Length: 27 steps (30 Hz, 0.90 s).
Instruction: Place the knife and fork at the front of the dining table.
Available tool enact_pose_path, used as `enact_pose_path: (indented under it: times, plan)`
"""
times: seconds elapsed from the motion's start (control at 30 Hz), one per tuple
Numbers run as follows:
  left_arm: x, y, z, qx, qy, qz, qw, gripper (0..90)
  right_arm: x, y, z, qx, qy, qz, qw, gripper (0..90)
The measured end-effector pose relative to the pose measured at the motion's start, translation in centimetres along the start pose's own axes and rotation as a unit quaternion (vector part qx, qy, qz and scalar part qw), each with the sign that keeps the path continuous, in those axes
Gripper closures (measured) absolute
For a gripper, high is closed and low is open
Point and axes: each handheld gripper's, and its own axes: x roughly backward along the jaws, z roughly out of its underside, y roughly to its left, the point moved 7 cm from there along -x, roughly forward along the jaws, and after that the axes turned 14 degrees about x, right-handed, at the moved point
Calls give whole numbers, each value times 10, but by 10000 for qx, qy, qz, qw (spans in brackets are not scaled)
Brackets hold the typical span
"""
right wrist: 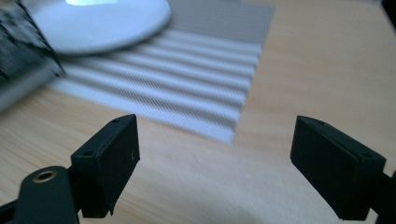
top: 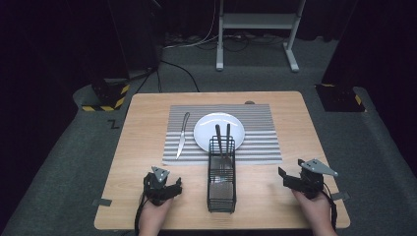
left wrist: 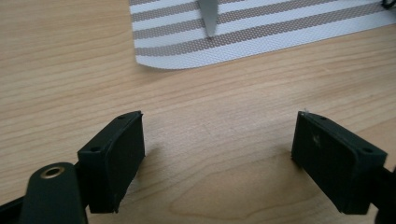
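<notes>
Both tools stand wide open and empty near the tabletop's near edge: left tool [top: 164,189], right tool [top: 295,181]. The wire caddy [top: 222,177] stands between them, its long axis running near-to-far, roughly equidistant; two utensils [top: 222,135] stand inside.

Overhead forward; gripper cameras low, perhaps blurred.

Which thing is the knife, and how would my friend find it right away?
Start at the striped placemat in the middle of the wooden table. A white plate sits on it, and the knife lies flat to the plate's left. It is the single piece of cutlery lying down; the others stand in the black wire caddy.
</notes>
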Motion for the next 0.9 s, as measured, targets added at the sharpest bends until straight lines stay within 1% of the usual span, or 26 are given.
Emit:
enact_pose_path:
  times: [0.03, 0.07, 0.1, 0.13, 0.2, 0.27, 0.3, 0.37, 0.43, 0.5, 0.57, 0.6, 0.67, 0.77, 0.87, 0.9]
  plan:
    - [0, 0, 0, -11, 7, -3, 10000, 143, 4, 3, -7, 3, -179, 24, 9998, 157]
    - [0, 0, 0, 19, 2, -3, 10000, 142, 6, 5, -12, -12, -308, 14, 9995, 156]
    - [-1, 1, 0, 82, 47, 56, 9999, 144, 8, 8, -16, -21, -408, -9, 9992, 154]
    - [-1, 2, 0, 109, 56, 115, 9999, 139, 12, 14, -25, -2, -620, -19, 9981, 152]
    - [-1, 2, 0, 56, 70, 101, 9999, 136, 14, 23, -34, 30, -829, -36, 9966, 152]
    - [-1, 1, 0, 55, 67, 91, 9999, 133, 15, 32, -44, -26, -1001, -123, 9949, 152]
    - [-1, 1, 0, 53, 79, 102, 9999, 130, 15, 36, -50, -51, -1095, -131, 9939, 153]
    - [-2, 1, 0, 56, 92, 126, 9999, 120, 13, 46, -60, -41, -1308, -247, 9911, 168]
    - [-2, 1, 0, 54, 108, 138, 9998, 111, 10, 55, -69, 6, -1405, -308, 9896, 188]
    - [-2, 1, 0, 52, 107, 132, 9998, 110, 7, 60, -75, 23, -1436, -347, 9890, 221]
    - [-2, 1, 0, 50, 104, 118, 9999, 110, 4, 64, -85, -55, -1549, -463, 9868, 252]
    - [-2, 1, 0, 50, 104, 120, 9999, 110, 2, 65, -92, -113, -1668, -496, 9847, 275]
    - [-2, 1, 0, 50, 104, 120, 9999, 110, -1, 69, -105, -142, -1817, -557, 9817, 294]
    - [-2, 1, 0, 50, 104, 121, 9999, 110, -7, 74, -118, -139, -1920, -592, 9795, 315]
    - [-2, 1, 0, 49, 105, 121, 9999, 110, -15, 81, -130, -142, -1988, -670, 9776, 367]
    - [-2, 1, 0, 50, 104, 121, 9999, 110, -18, 84, -133, -129, -1993, -677, 9775, 385]
